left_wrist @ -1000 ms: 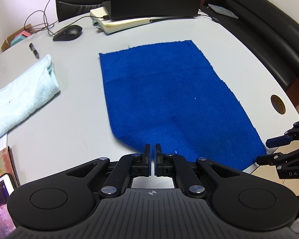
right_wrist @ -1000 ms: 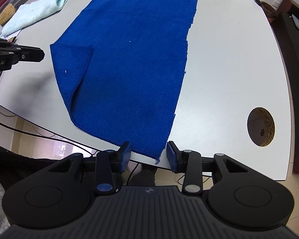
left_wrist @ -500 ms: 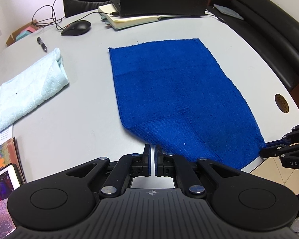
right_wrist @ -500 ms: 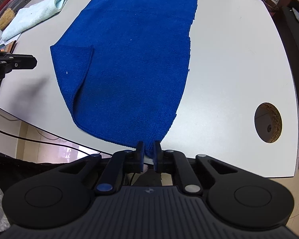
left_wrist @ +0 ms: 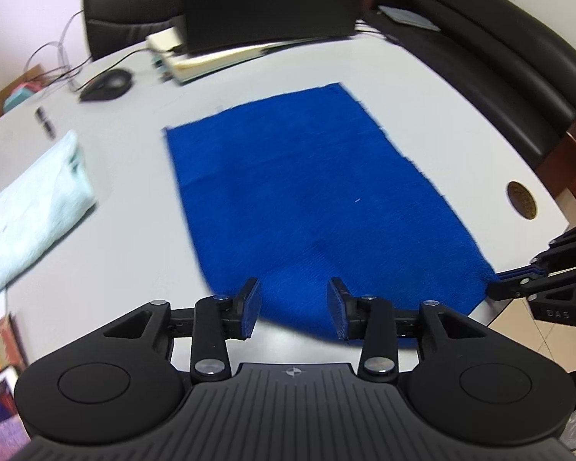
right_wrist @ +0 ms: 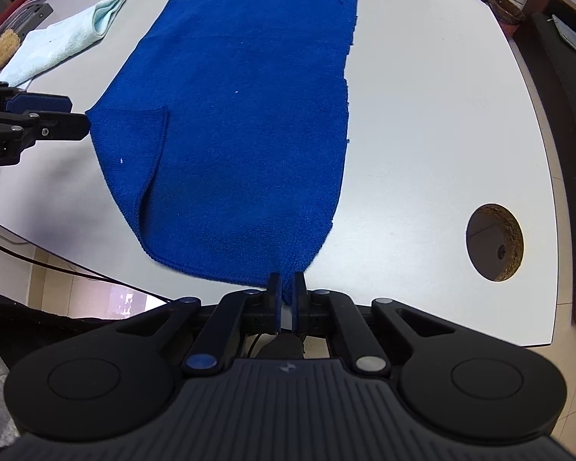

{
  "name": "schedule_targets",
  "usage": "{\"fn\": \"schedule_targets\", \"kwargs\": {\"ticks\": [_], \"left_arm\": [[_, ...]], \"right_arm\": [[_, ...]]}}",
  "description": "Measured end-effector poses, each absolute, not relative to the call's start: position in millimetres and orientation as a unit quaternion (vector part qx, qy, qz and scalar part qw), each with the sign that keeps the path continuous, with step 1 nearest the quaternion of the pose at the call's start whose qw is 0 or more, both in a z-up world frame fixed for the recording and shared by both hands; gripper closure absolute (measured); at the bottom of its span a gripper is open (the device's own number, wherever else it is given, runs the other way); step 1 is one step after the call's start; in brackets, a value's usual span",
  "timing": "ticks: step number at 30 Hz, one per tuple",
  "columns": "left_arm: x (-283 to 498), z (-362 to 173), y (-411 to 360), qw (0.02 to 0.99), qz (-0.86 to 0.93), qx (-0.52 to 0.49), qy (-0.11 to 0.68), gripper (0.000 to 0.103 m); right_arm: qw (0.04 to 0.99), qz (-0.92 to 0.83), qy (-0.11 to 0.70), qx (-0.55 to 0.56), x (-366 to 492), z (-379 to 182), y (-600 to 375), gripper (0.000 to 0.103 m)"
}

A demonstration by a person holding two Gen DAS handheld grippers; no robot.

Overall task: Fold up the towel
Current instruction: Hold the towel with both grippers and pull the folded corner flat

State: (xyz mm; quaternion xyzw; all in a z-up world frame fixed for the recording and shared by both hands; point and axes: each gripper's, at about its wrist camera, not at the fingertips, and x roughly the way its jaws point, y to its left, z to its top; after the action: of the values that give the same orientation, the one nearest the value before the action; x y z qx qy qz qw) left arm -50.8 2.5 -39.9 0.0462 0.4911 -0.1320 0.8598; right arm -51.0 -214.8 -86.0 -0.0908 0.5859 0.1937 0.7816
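My right claw (right_wrist: 284, 294) pinches the blue towel's (right_wrist: 245, 115) near corner at bottom centre while my left claw (left_wrist: 292, 307) gapes wide over the turned-in corner, so that corner needs gripping next, I reckon.

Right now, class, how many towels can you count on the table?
2: a blue towel spread flat mid-table, and a pale green towel folded to its left. Others may lie out of view.
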Motion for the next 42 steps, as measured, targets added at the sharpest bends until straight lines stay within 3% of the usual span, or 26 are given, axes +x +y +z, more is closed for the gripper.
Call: {"fn": "schedule_targets", "kwargs": {"ticks": [15,20,24,27,32,37,42], "left_arm": [[-11.0,-72.8,-21.2,0.829,-0.160,0.068,0.532,0.065],[-11.0,-85.8,-20.9,0.821,-0.162,0.089,0.540,0.088],[-15.9,-84.4,-19.9,0.825,-0.159,0.084,0.536,0.099],[-19.5,-82.8,-19.0,0.829,-0.157,0.078,0.531,0.101],[-25.6,-80.2,-17.5,0.835,-0.153,0.069,0.524,0.098],[-17.4,-78.8,-17.5,0.836,-0.141,0.065,0.527,0.072],[-14.5,-79.8,-18.2,0.834,-0.145,0.069,0.528,0.065]], "right_arm": [[0.780,0.198,0.586,-0.094,-41.3,-87.5,-221.9,0.098],[0.781,0.198,0.585,-0.089,-39.2,-88.0,-224.0,0.098],[0.782,0.200,0.584,-0.087,-37.8,-86.9,-225.5,0.098],[0.783,0.201,0.583,-0.084,-36.3,-85.1,-226.9,0.098],[0.781,0.209,0.582,-0.084,-34.5,-81.6,-225.1,0.098],[0.780,0.212,0.582,-0.090,-33.4,-80.5,-223.2,0.098],[0.780,0.211,0.582,-0.092,-32.8,-79.4,-223.0,0.098]]}}
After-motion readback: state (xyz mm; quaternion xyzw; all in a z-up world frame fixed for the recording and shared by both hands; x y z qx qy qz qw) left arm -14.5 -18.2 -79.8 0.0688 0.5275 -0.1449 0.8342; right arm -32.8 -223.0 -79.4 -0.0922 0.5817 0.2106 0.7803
